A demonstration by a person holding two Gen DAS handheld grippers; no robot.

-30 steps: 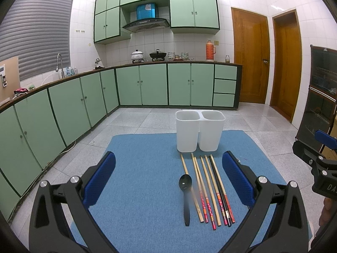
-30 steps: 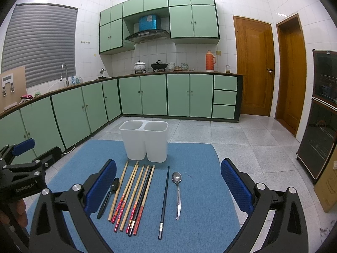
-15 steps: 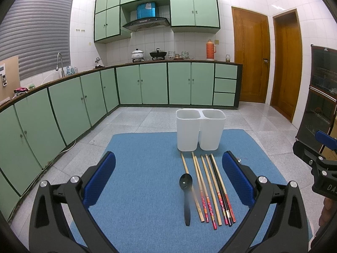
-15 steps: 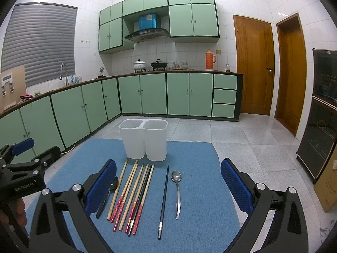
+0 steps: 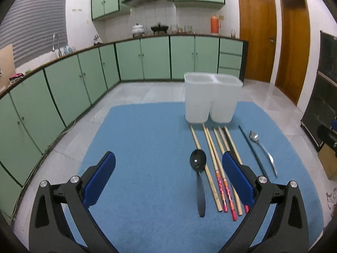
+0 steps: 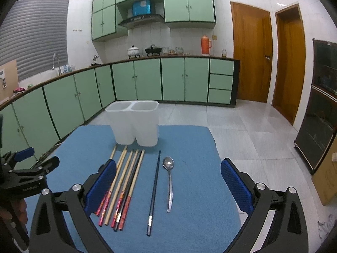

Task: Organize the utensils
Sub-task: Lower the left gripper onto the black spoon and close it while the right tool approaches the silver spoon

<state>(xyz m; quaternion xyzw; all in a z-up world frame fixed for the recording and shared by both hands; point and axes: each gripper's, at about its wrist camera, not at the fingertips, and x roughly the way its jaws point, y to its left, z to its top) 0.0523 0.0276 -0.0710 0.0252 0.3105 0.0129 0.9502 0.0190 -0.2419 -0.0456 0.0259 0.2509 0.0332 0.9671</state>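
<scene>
A white two-compartment holder [image 5: 210, 99] [image 6: 132, 124] stands at the far side of the blue mat [image 5: 137, 147] [image 6: 189, 147]. In front of it lie a black spoon [image 5: 197, 160], several wooden chopsticks with red ends [image 5: 212, 154] [image 6: 124, 181], a black chopstick [image 5: 250, 147] [image 6: 154, 185] and a silver spoon [image 5: 262, 149] [image 6: 169, 179]. My left gripper [image 5: 168, 177] hangs open above the mat, with the black spoon just inside its right finger. My right gripper [image 6: 168, 186] is open, with the silver spoon and black chopstick between its fingers. Neither holds anything.
Green cabinets [image 5: 73, 84] run along the left and back walls. Wooden doors [image 6: 250, 52] and a dark glass cabinet [image 6: 316, 126] stand to the right. A cardboard box [image 5: 328, 162] sits beside the mat. The left gripper's body [image 6: 27, 177] shows at the left edge of the right wrist view.
Both grippers have moved forward and down toward the utensils, so the holder and utensils look larger. Both stay open and nothing on the mat has moved.
</scene>
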